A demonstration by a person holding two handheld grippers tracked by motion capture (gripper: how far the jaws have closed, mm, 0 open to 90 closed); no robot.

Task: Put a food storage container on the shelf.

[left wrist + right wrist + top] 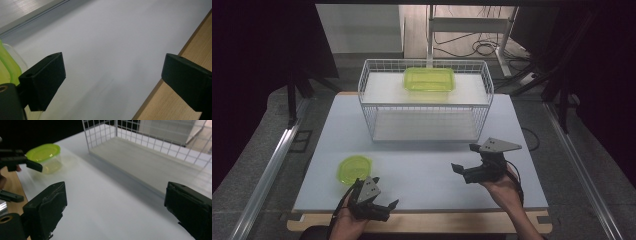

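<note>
Left claw (377,200), jaws apart, is hovering beside the round clear container with lime-green lid (354,168) near the desk's front-left corner. Right claw (466,161) is also gaping; grasping squarely below the lid seems best.

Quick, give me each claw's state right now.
Left claw: open, holding nothing, beside the small round green-lidded clear plastic container.
Right claw: open, holding nothing, above the white table.

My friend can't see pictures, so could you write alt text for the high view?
Two hand-held grippers, left gripper and right gripper, hover open over a white table. A round green-lidded container sits near the left one; a rectangular green container rests atop a wire rack.
</note>
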